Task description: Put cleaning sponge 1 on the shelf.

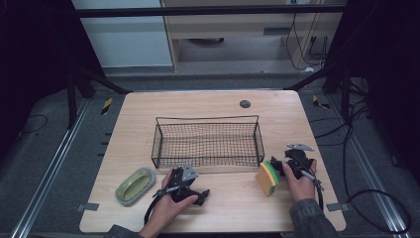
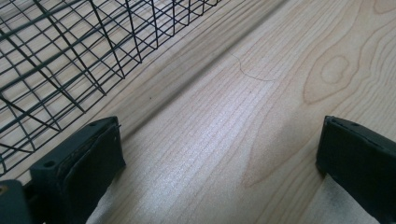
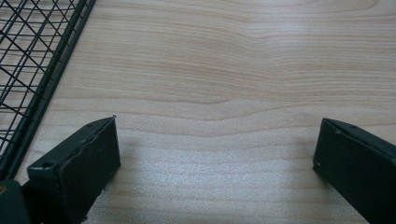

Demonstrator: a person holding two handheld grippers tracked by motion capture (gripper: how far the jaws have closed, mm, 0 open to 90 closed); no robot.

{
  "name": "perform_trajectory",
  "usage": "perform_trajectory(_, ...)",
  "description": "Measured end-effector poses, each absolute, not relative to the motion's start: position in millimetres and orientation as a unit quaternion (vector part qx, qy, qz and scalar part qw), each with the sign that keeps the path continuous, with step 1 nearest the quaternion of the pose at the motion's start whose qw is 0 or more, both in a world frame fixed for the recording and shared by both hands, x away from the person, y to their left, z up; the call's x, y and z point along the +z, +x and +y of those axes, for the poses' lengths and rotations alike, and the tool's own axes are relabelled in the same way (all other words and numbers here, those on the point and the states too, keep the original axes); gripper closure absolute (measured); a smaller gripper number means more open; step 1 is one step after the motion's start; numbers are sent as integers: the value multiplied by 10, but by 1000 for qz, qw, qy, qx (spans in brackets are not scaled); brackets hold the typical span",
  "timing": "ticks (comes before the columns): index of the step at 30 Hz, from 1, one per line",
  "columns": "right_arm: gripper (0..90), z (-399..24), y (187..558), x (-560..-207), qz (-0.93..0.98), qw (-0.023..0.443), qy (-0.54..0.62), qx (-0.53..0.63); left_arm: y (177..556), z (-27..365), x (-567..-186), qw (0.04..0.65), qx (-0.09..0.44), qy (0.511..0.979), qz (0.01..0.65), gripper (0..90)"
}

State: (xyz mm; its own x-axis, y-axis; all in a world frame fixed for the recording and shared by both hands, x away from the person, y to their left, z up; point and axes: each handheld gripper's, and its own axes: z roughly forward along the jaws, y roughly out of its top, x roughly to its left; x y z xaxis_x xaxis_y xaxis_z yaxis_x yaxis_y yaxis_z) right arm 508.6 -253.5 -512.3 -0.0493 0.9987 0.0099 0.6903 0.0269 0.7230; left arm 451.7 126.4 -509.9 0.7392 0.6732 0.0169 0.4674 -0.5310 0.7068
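Light wood table (image 1: pixel 208 103), dark round grommet (image 1: pixel 244 104) near far edge, right of centre. Black/yellow tape bits (image 1: pixel 106 105) on grey floor at both far corners. Black cables (image 1: pixel 379 210) loop on floor, right. Metal rail (image 1: pixel 49 168) left. Pale cabinet (image 1: pixel 233 29) far back.

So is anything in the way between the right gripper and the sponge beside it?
Nothing visible. In the high view the yellow-and-green sponge stands on edge just left of the right gripper, near the wire basket's front right corner. The jaws stand open, with bare table between them in the right gripper view.
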Motion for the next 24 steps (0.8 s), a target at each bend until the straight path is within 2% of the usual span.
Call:
perform_trajectory(8, 9, -2542, 5079, -5125, 669, 267, 630, 289, 4476, 1326, -5036, 355, 124, 869, 322, 40)
perform_trajectory(10, 9, -2547, 5045, -5121, 677, 260, 623, 293, 4403, 1323, -4998, 337, 138, 883, 296, 45)
perform_trajectory(16, 10, -2580, 4968, -5123, 692, 256, 607, 296, 4302, 1384, -4827, 333, 135, 887, 291, 60)
perform_trajectory(19, 10, -2623, 4948, -5124, 705, 249, 591, 303, 4302, 1455, -4611, 326, 150, 885, 297, 58)
perform_trajectory(21, 7, -2639, 4953, -5126, 709, 248, 586, 303, 4344, 1598, -4390, 309, 181, 883, 304, 58)
perform_trajectory(24, 6, -2638, 4960, -5123, 709, 246, 587, 305, 4399, 1778, -4253, 302, 187, 878, 321, 55)
